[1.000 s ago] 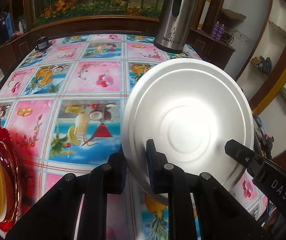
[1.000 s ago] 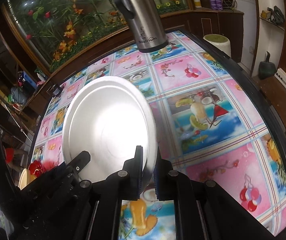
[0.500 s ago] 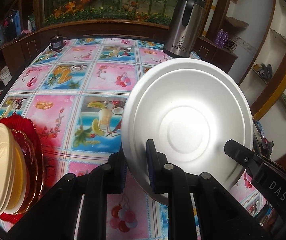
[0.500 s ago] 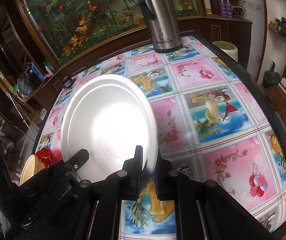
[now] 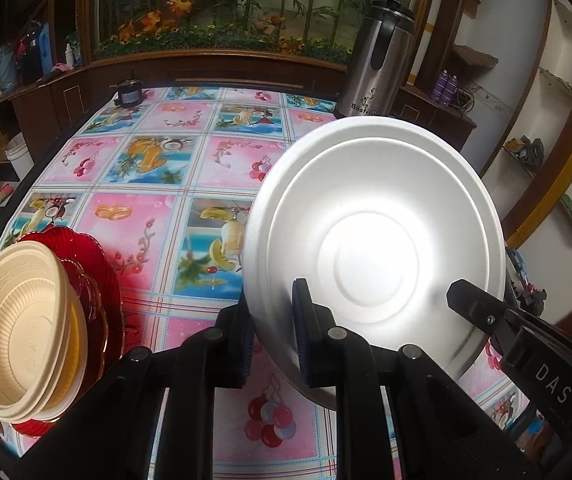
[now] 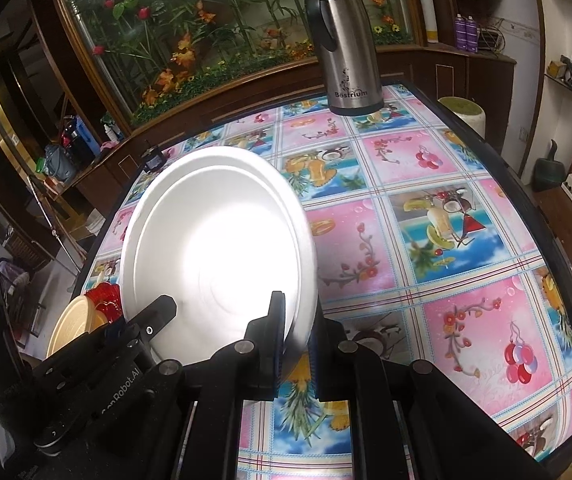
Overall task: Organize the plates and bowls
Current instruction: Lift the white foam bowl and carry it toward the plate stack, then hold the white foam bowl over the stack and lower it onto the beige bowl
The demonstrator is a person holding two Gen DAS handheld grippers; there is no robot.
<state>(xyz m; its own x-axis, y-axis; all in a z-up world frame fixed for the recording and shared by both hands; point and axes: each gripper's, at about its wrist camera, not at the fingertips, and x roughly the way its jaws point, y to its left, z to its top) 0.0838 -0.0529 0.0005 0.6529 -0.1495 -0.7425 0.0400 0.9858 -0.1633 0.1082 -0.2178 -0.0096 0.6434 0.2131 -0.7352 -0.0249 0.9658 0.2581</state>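
A white foam plate (image 5: 374, 248) is held tilted above the table by both grippers. My left gripper (image 5: 271, 332) is shut on its left rim. My right gripper (image 6: 296, 340) is shut on its right rim; the plate (image 6: 213, 256) fills the left of the right wrist view. The right gripper's finger also shows in the left wrist view (image 5: 482, 312). A stack of cream bowls (image 5: 21, 328) sits on red scalloped plates (image 5: 93, 264) at the table's near left corner. This stack shows small in the right wrist view (image 6: 77, 324).
The table has a bright fruit-patterned cloth (image 5: 157, 216). A steel thermos jug (image 5: 378, 64) stands at the far right edge, also in the right wrist view (image 6: 346, 40). A small dark jar (image 5: 127, 94) stands at the far left. A wooden planter cabinet runs behind the table.
Both grippers have drawn back toward the near edge with the plate. The bowl stack has come fully into the left wrist view. The grips are unchanged.
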